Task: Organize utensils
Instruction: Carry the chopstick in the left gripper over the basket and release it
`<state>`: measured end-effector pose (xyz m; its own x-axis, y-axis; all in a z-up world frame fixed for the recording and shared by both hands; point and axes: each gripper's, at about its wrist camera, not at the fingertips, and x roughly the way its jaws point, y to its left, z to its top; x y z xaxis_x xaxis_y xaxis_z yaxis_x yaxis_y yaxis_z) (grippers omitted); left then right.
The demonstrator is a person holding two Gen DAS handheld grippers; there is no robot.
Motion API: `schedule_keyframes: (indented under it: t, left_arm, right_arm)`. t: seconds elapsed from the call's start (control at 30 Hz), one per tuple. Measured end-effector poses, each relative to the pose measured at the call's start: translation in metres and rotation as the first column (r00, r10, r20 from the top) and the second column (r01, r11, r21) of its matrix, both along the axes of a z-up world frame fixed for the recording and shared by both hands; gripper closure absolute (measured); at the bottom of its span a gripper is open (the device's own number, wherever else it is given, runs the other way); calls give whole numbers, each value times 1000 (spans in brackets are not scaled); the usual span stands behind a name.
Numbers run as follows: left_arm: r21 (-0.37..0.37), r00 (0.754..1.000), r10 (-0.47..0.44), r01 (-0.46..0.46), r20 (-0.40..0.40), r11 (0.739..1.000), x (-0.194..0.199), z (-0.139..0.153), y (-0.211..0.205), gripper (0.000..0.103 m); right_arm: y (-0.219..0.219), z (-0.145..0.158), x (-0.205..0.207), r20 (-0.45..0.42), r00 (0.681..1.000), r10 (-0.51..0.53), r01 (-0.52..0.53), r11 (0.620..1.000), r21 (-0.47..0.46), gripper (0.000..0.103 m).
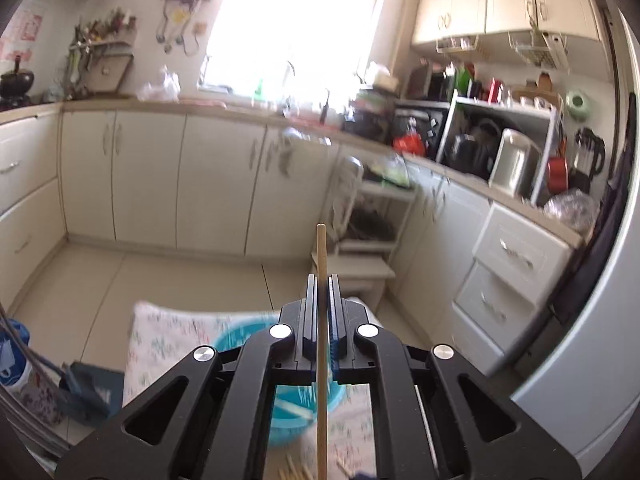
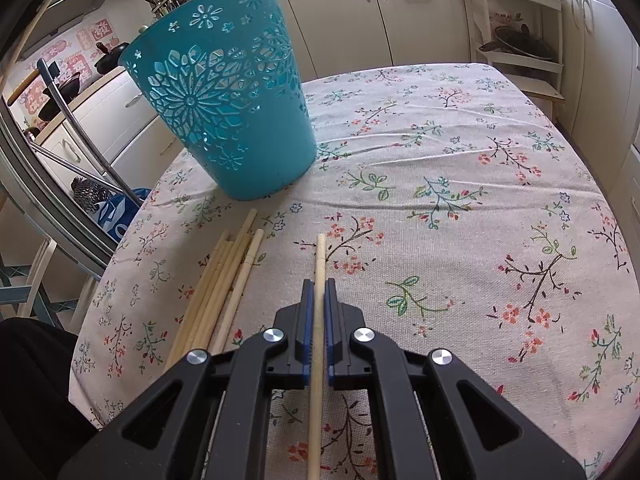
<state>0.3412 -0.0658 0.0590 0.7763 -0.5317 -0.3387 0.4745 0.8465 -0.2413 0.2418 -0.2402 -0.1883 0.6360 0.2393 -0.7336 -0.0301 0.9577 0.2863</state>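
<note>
My left gripper [image 1: 322, 280] is shut on a wooden chopstick [image 1: 321, 256], held high above the table and aimed out at the kitchen. Below it lies the turquoise basket [image 1: 240, 340], blurred, with pale sticks inside. In the right wrist view, my right gripper [image 2: 319, 284] is shut on another wooden chopstick [image 2: 319, 256], low over the floral tablecloth [image 2: 440, 160]. The turquoise perforated basket [image 2: 228, 112] stands upright ahead and to the left. A bundle of several chopsticks [image 2: 218, 288] lies on the cloth left of the right gripper.
Cream cabinets [image 1: 160, 168] and a cluttered counter [image 1: 480, 140] ring the kitchen. A white rack [image 2: 516, 32] stands beyond the table's far right corner. A metal frame [image 2: 80, 128] and a blue bag [image 2: 116, 212] sit off the left edge.
</note>
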Motion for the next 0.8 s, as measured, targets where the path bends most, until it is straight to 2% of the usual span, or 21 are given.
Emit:
schedule_keyframes:
  t: [0.13,0.23,0.37,0.47,0.63,0.8]
  left_arm:
    - [-42,993,90,-87,75,995,21,14,-9,99]
    - [-31,978,174,-172,111,985,39,6,-16,99]
    - [24,967,245,-247,65,969,64,-26,-21,99]
    - [61,964,264,-265,30,962,69,-51,-20,98]
    - [125,967,251,-245,-35,961,66,-85,-20,98]
    - [179,971,221,-202,-93,963,52,-105,-16,96]
  right_arm:
    - [3,1,0,4,1000,2,-2,1000,-20,99]
    - [3,1,1,5,1000,3,-3,1000,-26,99]
    - [3,1,1,5,1000,3,-2,1000,-23,99]
    - [3,1,1,5,1000,2,-2,1000,-21,99]
    - [2,0,1,5,1000,3,-3,1000,-21,99]
    - [2,1,1,7,1000,3,-3,1000,-29,99]
